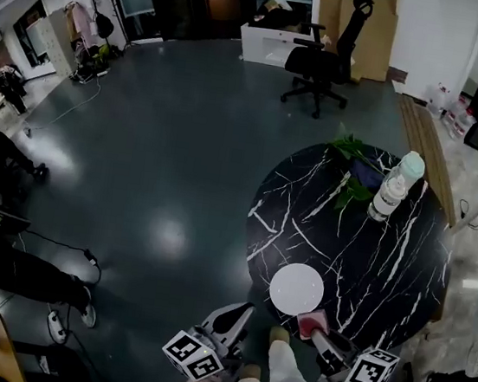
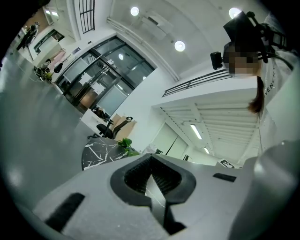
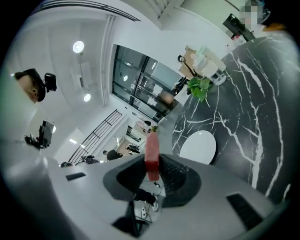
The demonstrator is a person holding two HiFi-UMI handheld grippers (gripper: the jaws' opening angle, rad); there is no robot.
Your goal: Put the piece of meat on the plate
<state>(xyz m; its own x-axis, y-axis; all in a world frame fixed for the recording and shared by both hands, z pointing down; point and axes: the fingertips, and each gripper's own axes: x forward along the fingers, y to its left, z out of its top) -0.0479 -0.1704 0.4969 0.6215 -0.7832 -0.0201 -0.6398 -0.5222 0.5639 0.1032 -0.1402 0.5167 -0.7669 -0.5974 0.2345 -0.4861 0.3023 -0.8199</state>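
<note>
Judged partway through: pickup done, placing outstanding. Found the piece of meat pinched between the pads of the right gripper, raised off the black marbled table and not on the white plate. Confirmed from the head view: meat at the table's near edge, just beside the plate's near rim; unable to tell any contact with the rim. Noted the plate bare. Found the left gripper with jaws pressed together on nothing, off to the left of the table. Recorded the meat as a flat slab, deep red at the gripped end, paler pink toward the free end, standing edge-on without drooping. Remaining, by judgement: carry over the plate, lower, release.
</note>
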